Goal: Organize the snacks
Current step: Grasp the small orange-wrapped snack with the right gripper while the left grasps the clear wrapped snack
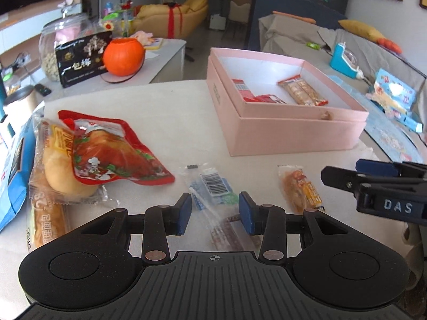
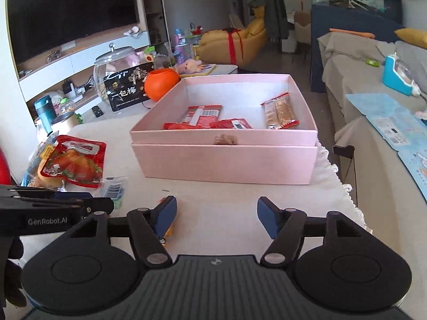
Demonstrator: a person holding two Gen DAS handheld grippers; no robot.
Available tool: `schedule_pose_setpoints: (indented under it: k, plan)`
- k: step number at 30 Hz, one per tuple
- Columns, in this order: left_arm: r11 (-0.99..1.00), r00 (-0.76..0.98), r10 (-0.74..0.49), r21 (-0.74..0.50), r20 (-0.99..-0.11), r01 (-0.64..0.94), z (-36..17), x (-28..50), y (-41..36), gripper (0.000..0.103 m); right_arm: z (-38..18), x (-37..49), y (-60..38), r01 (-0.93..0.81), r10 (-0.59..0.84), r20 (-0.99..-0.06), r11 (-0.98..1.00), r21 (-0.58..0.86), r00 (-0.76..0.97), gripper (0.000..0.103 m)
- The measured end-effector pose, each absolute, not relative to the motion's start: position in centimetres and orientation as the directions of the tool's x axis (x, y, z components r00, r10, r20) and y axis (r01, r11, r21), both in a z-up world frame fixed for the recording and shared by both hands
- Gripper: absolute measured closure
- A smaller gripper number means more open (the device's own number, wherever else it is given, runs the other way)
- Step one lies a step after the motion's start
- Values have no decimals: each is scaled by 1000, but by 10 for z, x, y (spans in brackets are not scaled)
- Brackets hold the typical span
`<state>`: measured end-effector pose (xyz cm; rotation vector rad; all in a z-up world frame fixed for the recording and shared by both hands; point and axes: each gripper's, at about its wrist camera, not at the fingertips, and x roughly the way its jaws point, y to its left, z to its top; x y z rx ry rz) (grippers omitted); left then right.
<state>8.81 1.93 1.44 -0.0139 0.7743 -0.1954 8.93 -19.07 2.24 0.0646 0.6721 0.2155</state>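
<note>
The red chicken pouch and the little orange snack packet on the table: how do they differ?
The red chicken pouch is far larger than the orange snack packet. The pouch leans on a bread bun; the packet lies flat and alone. Both are sealed and outside the pink box.

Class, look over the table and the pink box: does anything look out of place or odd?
Yes. The pink box has a small torn brown patch on its front rim. Left of it, the red chicken packet lies tilted across a bread bag, piled rather than sorted.
</note>
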Motion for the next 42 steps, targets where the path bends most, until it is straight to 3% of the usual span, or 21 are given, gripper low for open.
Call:
schedule_pose_setpoints:
  k: [7, 13, 17, 22, 26, 32, 39, 42]
  plan:
    - [982, 736, -113, 39, -668, 186, 17, 63, 14, 58, 7, 96, -203, -126, 205, -644, 978, 167, 737, 26]
    - [982, 729, -189, -120, -658, 146, 30, 50, 44, 60, 4, 96, -199, -123, 194, -651, 980, 153, 734, 20]
    - [973, 703, -218, -92, -678, 212, 26, 47, 24, 60, 4, 97, -197, -126, 188, -653, 982, 141, 733, 19]
    - [967, 694, -159, 29, -702, 252, 12, 44, -1, 54, 4, 96, -197, -123, 184, -653, 983, 138, 734, 19]
    - [965, 693, -183, 6, -697, 260, 10, 43, 3, 56, 3, 97, -198, -120, 186, -651, 982, 145, 736, 17]
    - [967, 713, -212, -39, -668, 251, 6, 38, 11, 56, 2, 100, -206, -140, 260, -649, 963, 231, 715, 0]
    - [969, 752, -207, -24, -626, 247, 1, 29, 11, 56, 5, 99, -198, -155, 254, -675, 967, 204, 693, 0]
    - [969, 754, -211, -33, -621, 244, 1, 29, 12, 56, 14, 93, -190, -215, 316, -660, 949, 232, 681, 4]
